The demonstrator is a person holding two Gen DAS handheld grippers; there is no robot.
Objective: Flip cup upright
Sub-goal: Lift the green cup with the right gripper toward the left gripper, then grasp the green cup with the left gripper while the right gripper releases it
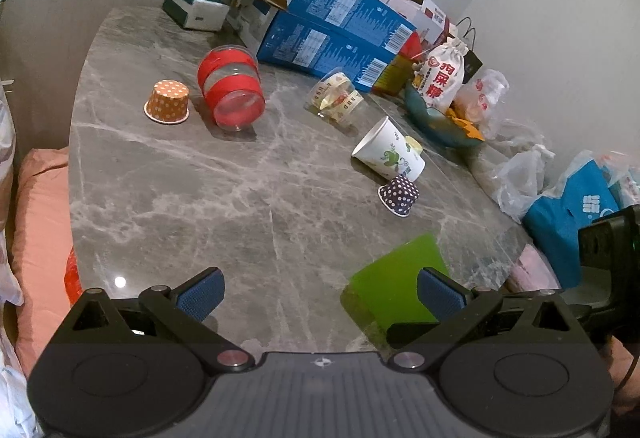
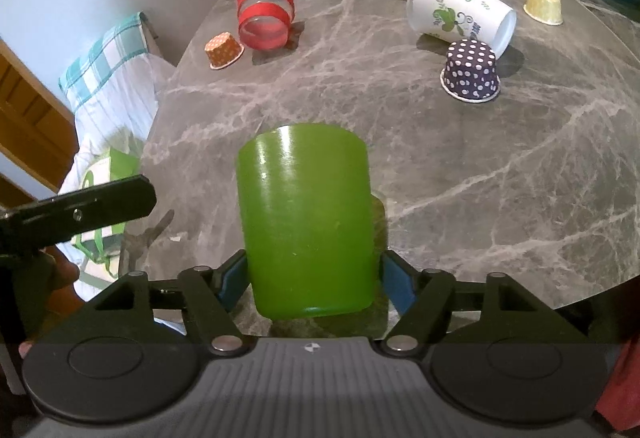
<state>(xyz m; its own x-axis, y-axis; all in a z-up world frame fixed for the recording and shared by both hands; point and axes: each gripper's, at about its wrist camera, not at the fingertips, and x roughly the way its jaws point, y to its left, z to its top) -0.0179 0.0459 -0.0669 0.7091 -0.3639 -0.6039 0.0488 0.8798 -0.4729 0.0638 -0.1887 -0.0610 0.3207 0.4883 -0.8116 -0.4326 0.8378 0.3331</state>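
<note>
Right wrist view: green plastic cup (image 2: pixel 306 222) stands mouth-down near the table's (image 2: pixel 500 165) near edge, and my right gripper (image 2: pixel 314 286) has its pads against both sides of the rim end. Grasp looks set; next I judge a lift and a half-turn of the wrist. Left gripper (image 1: pixel 320 296) hovers beside it, jaws spread, holding nothing. White paper cup (image 2: pixel 460 11) lies tipped farther back.
</note>
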